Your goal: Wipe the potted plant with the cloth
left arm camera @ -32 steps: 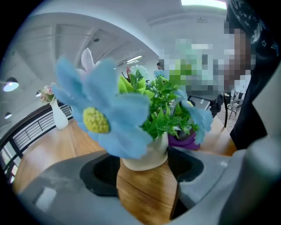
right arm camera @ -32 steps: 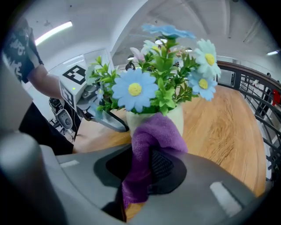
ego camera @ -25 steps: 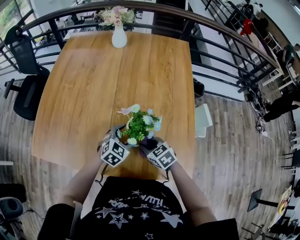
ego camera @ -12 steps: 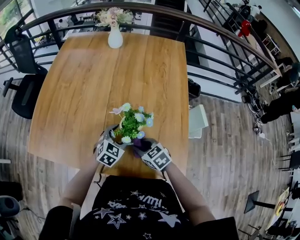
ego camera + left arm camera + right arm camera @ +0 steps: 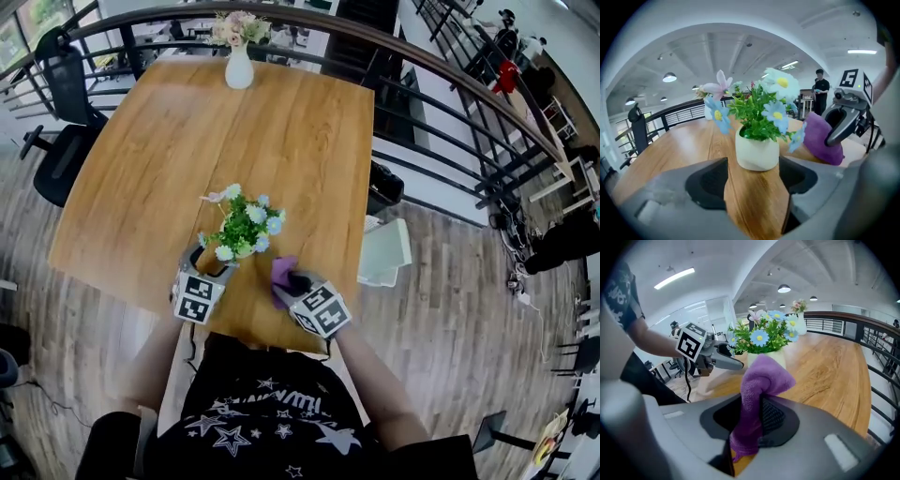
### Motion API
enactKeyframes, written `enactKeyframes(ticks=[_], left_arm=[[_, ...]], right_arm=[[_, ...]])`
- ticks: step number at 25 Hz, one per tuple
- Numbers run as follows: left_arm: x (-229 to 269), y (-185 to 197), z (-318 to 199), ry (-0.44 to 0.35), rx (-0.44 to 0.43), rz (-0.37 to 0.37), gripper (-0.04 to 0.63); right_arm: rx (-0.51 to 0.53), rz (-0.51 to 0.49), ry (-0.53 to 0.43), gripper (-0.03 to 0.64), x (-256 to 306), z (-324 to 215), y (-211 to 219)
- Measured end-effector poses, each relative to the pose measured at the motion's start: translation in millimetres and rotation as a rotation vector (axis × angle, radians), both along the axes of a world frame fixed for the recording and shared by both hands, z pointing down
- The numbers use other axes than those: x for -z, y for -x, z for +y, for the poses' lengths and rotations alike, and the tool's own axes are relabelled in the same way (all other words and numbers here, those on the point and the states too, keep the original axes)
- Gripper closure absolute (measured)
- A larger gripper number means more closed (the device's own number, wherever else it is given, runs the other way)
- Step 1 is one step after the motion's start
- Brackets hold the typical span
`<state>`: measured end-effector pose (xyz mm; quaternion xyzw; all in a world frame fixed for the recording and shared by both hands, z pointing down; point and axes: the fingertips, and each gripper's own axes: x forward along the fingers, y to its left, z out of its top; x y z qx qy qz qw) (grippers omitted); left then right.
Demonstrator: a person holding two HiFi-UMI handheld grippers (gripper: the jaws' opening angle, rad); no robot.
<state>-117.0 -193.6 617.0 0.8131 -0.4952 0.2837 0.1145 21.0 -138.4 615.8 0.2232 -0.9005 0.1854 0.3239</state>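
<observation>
The potted plant point(image 5: 240, 225) stands on the near part of the wooden table point(image 5: 159, 141), a little left of the middle and close to the near edge. It has green leaves with white, pale blue and pink flowers, and sits in a small white pot point(image 5: 757, 151).

The left gripper point(image 5: 210, 266) reaches in from the near side. In the left gripper view its jaws stand partly apart on either side of the pot and close against its sides, with the bare wood of the table showing between them below the pot.

The right gripper point(image 5: 301, 288) is just to the right of the plant, at about the same distance from the near edge. In the right gripper view its jaws are clamped on a purple cloth point(image 5: 759, 380), which bunches up out of them in a soft fold. The cloth lies just beside the flowers on the plant's right side. No view shows clearly whether it touches them.

At the far edge of the table stands a white vase point(image 5: 239, 71) with pale flowers. A dark railing point(image 5: 422, 58) curves behind it, and a black chair point(image 5: 58, 155) sits off the table's far left.
</observation>
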Motion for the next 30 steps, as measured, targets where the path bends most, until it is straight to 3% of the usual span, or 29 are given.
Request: enactKeyframes(ticks=[8, 13, 22, 24, 30], left_arm=[[22, -12, 55, -0.016, 0.21, 0.062, 0.241], [30, -12, 96, -0.013, 0.336, 0.143, 0.241], [50, -3, 144, -0.005, 0.424, 0.215, 0.242], [52, 2, 153, -0.011, 0.453, 0.232, 0.287], [58, 6, 186, -0.043, 0.507, 0.268, 0.316]], right_arm=[[0.061, -0.066, -0.007, 0.515, 16, 21, -33], [0.075, -0.123, -0.036, 0.518, 21, 31, -35], [0.162, -0.16, -0.003, 0.517, 32, 40, -18], [0.172, -0.15, 0.005, 0.518, 30, 43, -16], [0.194, -0.117, 0.017, 0.517, 26, 57, -4]])
